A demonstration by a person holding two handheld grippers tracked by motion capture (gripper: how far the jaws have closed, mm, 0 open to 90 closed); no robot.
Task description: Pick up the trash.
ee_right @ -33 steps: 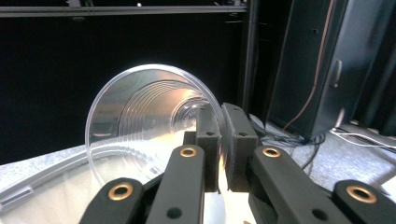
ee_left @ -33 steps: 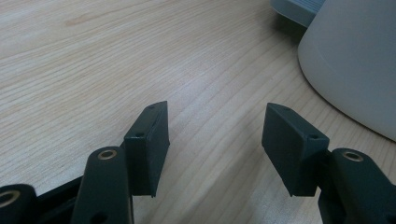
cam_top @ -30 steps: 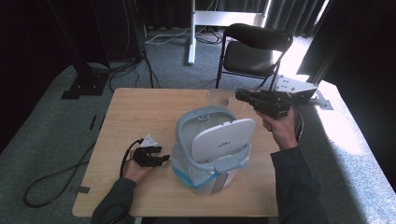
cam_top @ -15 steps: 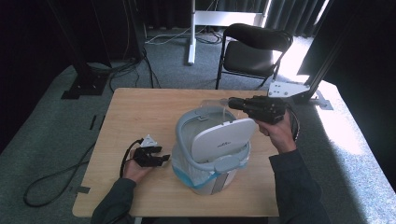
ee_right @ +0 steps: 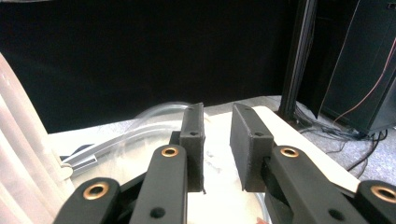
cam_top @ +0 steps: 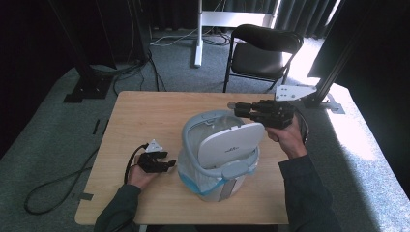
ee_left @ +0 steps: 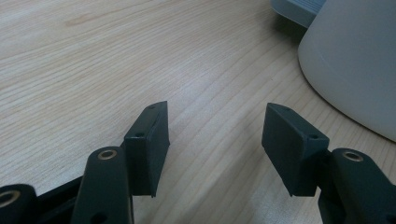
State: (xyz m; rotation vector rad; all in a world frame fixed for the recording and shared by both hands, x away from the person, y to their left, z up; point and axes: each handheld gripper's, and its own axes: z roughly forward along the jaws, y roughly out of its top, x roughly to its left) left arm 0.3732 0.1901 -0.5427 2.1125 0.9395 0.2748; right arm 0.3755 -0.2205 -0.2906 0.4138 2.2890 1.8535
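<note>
Our right gripper (cam_top: 241, 110), jaws just eased narrowly apart around nothing, hovers at the lidded bin's (cam_top: 220, 154) far rim, while our left gripper (cam_top: 164, 165) rests wide open beside it.

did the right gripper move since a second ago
Yes. The right gripper has shifted left from the table's right edge to the bin's back rim; its jaws have just been opening, nothing between them.

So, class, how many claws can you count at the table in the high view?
2. The left claw rests low on the wooden table, left of the white bin. The right claw is held above the bin's far rim.
</note>
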